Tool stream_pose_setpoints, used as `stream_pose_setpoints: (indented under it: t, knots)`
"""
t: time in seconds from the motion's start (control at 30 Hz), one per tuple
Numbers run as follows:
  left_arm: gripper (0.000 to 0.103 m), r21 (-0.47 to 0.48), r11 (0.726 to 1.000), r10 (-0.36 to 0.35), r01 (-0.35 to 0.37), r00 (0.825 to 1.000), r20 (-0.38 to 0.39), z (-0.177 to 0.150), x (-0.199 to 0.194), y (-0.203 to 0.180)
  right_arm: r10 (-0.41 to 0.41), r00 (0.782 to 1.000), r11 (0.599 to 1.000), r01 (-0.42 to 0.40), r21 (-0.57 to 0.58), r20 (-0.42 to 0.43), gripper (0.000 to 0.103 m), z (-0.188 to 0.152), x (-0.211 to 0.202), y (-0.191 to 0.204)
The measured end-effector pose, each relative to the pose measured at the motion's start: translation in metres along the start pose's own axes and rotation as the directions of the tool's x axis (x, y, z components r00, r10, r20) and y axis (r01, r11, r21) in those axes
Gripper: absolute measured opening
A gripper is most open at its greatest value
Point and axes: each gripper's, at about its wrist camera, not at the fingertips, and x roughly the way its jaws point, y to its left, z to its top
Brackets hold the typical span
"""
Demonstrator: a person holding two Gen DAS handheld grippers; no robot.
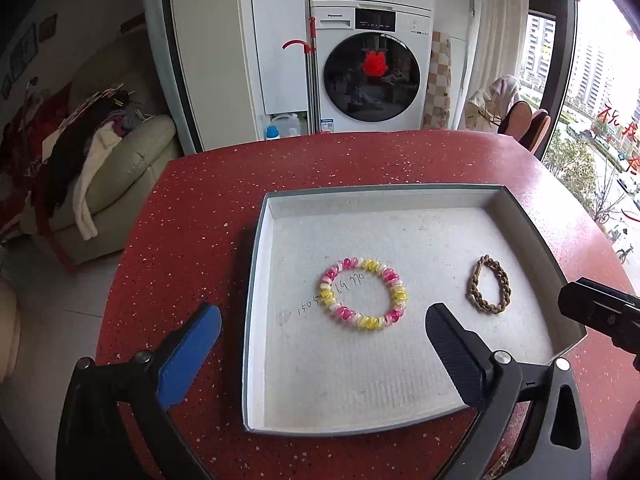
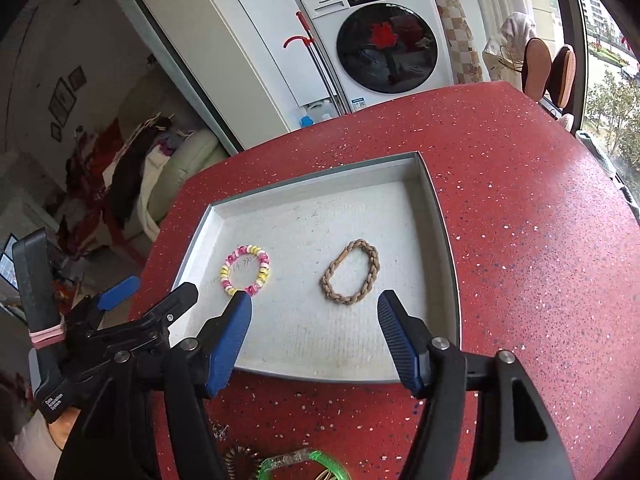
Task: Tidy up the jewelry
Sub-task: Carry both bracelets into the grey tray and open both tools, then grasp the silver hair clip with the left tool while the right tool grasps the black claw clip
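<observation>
A shallow white tray (image 1: 276, 240) is seen on a red speckled table (image 1: 192, 208), filling the centre of both views. 2 pieces are laid flat on its floor, well apart: a pink, yellow and white coil bracelet (image 1: 363, 295) at the middle of the left wrist view, and a brown braided bracelet (image 1: 488, 285) to its right. In the right wrist view the coil bracelet (image 2: 245, 276) sits left of centre and the braided one (image 2: 351, 272) at the centre.

The left gripper (image 1: 324, 344) is held above the near part of the tray with its jaws spread wide and nothing between them. The right gripper (image 2: 314, 336) is likewise held wide open and empty, low in its view, over the tray's near edge.

At the bottom edge of the right wrist view, a green translucent bangle (image 2: 304, 465) and a dark coil (image 2: 240, 460) are seen on the table outside the tray.
</observation>
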Motion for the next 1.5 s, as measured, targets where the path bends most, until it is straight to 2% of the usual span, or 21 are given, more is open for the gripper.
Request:
stream_pose_setpoints:
  t: [0.03,0.1,0.2,0.23,0.37,0.53,0.67,0.83,1.0,1.23,1.5]
  knots:
    - [0.103,-0.002,1.000,0.002,-0.002,1.000,0.012,-0.003,-0.006,0.001,0.005,1.000,1.000,-0.005,0.000,0.008,0.083,-0.003,-0.005,0.001]
    - [0.103,-0.007,1.000,-0.007,0.007,1.000,0.024,-0.009,-0.017,0.004,0.020,0.999,1.000,-0.020,0.006,0.026,0.086,-0.010,-0.015,0.002]
    - [0.103,-0.028,0.999,-0.041,0.041,0.999,0.012,-0.021,-0.030,0.011,0.045,0.997,0.999,-0.046,0.021,0.058,0.101,-0.021,-0.030,0.003]
    - [0.103,-0.038,0.998,-0.052,0.052,0.999,0.003,-0.025,-0.033,0.013,0.048,0.997,0.998,-0.050,0.024,0.066,0.103,-0.025,-0.034,0.002]
    - [0.103,-0.066,0.994,-0.090,0.088,0.995,-0.032,-0.043,-0.043,0.020,0.053,0.994,0.998,-0.055,0.018,0.094,0.103,-0.040,-0.052,0.005]
    - [0.103,-0.079,0.995,-0.062,0.057,0.996,-0.069,-0.073,-0.053,0.016,0.046,0.999,0.999,-0.046,-0.009,0.026,0.103,-0.061,-0.060,0.010]
    - [0.103,-0.101,0.995,-0.015,0.009,0.998,-0.063,-0.095,-0.063,0.017,0.024,1.000,0.999,-0.024,-0.037,0.001,0.103,-0.087,-0.068,0.014]
    - [0.103,-0.167,0.986,-0.044,0.025,0.992,-0.115,-0.117,-0.063,0.019,0.011,0.999,0.999,-0.012,-0.030,-0.033,0.103,-0.120,-0.075,0.012]
    - [0.103,-0.234,0.972,-0.062,0.024,0.985,-0.158,-0.135,-0.060,0.020,-0.051,0.997,0.998,0.049,-0.033,-0.065,0.103,-0.149,-0.074,0.003]
    - [0.103,-0.274,0.962,-0.052,-0.002,0.980,-0.192,-0.147,-0.055,0.017,-0.162,0.983,0.987,0.160,-0.029,-0.092,0.103,-0.160,-0.073,-0.025]
    - [0.103,-0.301,0.952,-0.015,-0.054,0.975,-0.222,-0.147,-0.041,0.012,-0.236,0.965,0.970,0.228,-0.085,-0.114,0.102,-0.162,-0.066,-0.042]
